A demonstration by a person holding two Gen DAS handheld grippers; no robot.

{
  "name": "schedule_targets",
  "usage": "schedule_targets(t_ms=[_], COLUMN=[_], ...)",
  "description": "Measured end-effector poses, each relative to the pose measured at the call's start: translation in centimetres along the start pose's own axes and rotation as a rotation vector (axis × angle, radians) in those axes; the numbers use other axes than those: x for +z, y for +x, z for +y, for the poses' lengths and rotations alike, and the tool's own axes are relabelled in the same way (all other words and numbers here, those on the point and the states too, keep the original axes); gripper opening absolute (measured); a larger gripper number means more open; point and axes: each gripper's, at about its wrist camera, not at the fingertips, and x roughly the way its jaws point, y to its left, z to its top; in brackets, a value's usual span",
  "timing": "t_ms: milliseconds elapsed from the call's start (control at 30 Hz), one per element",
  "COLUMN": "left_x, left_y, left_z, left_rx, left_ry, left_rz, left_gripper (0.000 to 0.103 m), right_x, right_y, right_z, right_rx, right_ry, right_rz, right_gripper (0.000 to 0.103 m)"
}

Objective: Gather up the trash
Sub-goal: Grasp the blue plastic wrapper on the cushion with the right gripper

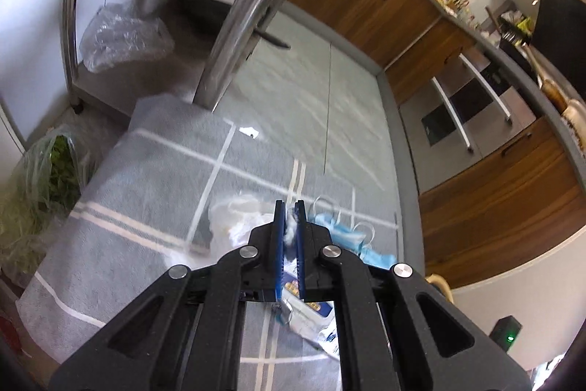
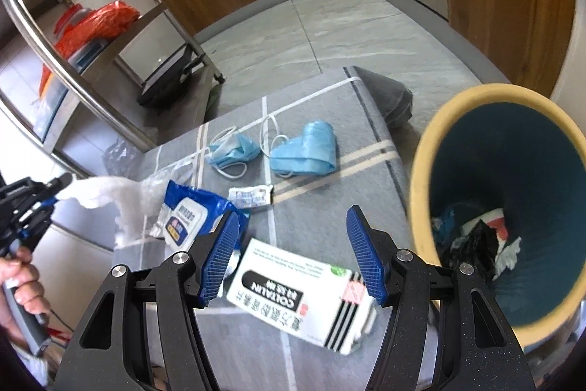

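Right gripper (image 2: pixel 293 255) is hovering with jaws spread wide, holding nothing, above the medicine box (image 2: pixel 300 295) lying at the mat's (image 2: pixel 329 98) near edge. Left gripper (image 1: pixel 290 222) is pinching a white tissue wad (image 2: pixel 106 193). Farther off, blue masks (image 2: pixel 304 149) are lying mid-mat; bin (image 2: pixel 512 207) is standing beside the right edge.

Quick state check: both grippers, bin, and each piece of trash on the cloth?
Left gripper: shut on white wad, lifted off the cloth.
Right gripper: open, over the box.
Box: flat on the cloth, not gripped.
Wipes pack: flat, crumpled.
Small wrapper: flat.
Two masks: crumpled, on the cloth.
Bin: open, trash at the bottom.
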Motion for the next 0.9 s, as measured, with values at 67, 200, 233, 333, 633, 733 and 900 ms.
schedule_targets(t_ms=[67,200,233,333,633,733,900], left_x=[0.2,0.3,0.4,0.5,0.2,0.0,0.0], left_y=[-0.4,-0.8,-0.8,-1.3,-1.5,-1.3,-0.9], left_z=[-0.4,-1.2,-1.5,-2.5,-4.4,-4.6,-4.8], left_rx=[-0.023,-0.065,-0.081,-0.109,-0.170,-0.175,-0.178], left_ry=[0.005,0.012,0.017,0.038,0.077,0.084,0.087], left_rz=[-0.015,-0.028,-0.032,-0.054,-0.051,-0.041,-0.031], left_gripper=[0.004,0.004,0.004,0.004,0.004,0.004,0.004], right_x=[0.6,2.0,2.1,1.8,-0.5,-0.6,-1.1], right_y=[0.7,2.3,2.4,3.2,8.1,9.8,10.4], right_z=[0.3,0.9,1.2,3.0,6.3,6.2,7.1], right_rx=[-0.003,-0.029,-0.023,0.014,0.092,0.133,0.170], right_ry=[-0.011,-0.036,-0.042,-0.099,-0.118,-0.055,-0.054], right_rz=[0.003,0.013,0.016,0.046,0.187,0.236,0.263], right_gripper=[0.063,0.063,0.063,0.063,0.066,0.068,0.040])
